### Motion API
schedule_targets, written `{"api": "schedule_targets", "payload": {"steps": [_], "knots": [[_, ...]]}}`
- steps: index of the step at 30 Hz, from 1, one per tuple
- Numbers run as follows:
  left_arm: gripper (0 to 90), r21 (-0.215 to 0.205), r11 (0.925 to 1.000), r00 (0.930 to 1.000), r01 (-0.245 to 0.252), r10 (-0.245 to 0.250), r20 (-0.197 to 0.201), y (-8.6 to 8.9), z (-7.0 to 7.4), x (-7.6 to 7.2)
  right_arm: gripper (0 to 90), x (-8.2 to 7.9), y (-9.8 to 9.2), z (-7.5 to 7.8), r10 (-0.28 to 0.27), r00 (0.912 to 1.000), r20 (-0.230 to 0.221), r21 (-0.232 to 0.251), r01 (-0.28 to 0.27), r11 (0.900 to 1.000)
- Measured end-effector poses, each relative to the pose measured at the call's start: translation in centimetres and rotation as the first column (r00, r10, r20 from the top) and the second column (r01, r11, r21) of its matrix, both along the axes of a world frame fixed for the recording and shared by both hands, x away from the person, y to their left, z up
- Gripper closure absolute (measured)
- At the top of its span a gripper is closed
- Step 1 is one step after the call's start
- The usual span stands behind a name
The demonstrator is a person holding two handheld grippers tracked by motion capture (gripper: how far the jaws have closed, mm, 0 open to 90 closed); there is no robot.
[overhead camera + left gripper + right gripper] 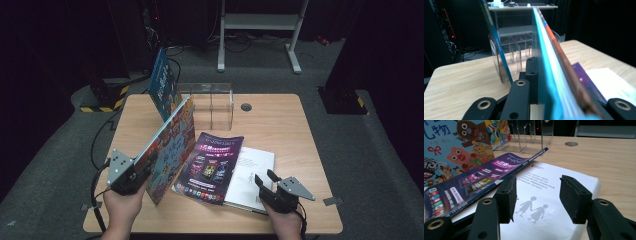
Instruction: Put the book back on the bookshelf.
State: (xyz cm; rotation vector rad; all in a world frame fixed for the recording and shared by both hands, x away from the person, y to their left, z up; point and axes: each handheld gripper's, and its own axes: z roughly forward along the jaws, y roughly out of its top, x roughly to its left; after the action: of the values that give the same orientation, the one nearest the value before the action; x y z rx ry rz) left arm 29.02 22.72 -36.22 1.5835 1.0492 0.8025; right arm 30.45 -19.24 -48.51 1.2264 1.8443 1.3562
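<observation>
We are looking at a lab or recording studio. A single wooden table [280,125] is standing on grey carpet, black curtains are enclosing it, and hazard-striped stand bases [102,97] are sitting at the corners. Cables [100,135] are trailing across the floor, and a white metal frame [260,30] is standing behind.

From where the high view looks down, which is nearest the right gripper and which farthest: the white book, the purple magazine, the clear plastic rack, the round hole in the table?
Starting from the right gripper:
1. White book, right beneath its open jaws.
2. Purple magazine, overlapping the book's left edge.
3. Round hole, toward the table's far edge.
4. Clear plastic rack, far side, left of the hole.
</observation>
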Motion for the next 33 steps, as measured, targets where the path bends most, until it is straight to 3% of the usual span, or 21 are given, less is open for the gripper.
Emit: {"api": "schedule_targets", "payload": {"steps": [6,10,14,17,22,33], "knots": [[81.8,0.043,0.9987,0.9996,0.027,-0.027,-0.002,-0.4,2.4,1.2,47.7,0.0,0.0,0.1,-0.007,1.0,0.001,0.007,0.007,1.0],[81.8,0.021,0.9996,0.9998,0.02,-0.02,0.004,0.0,3.7,2.1,47.7,-0.1,-0.1,0.1,-0.015,0.9999,-0.002,0.006,0.015,1.0],[81.8,-0.025,0.9994,0.9995,-0.023,0.024,0.02,1.0,4.8,2.7,47.7,-0.1,-0.2,0.2,-0.015,0.9999,0.003,0.009,0.015,1.0],[81.8,-0.027,0.9985,0.9982,-0.048,0.049,0.034,1.3,5.4,3.0,47.8,-0.2,-0.2,0.3,-0.019,0.9998,0.003,0.01,0.019,1.0],[81.8,-0.037,0.996,0.9957,-0.082,0.083,0.04,1.2,5.9,3.6,47.8,-0.2,-0.2,0.3,-0.014,0.9999,0.001,0.013,0.014,1.0],[81.7,-0.05,0.9902,0.991,-0.13,0.132,0.025,-0.6,5.7,6.2,48.1,-0.3,-0.2,0.4,-0.013,0.9999,0.008,0.016,0.013,1.0]]}}
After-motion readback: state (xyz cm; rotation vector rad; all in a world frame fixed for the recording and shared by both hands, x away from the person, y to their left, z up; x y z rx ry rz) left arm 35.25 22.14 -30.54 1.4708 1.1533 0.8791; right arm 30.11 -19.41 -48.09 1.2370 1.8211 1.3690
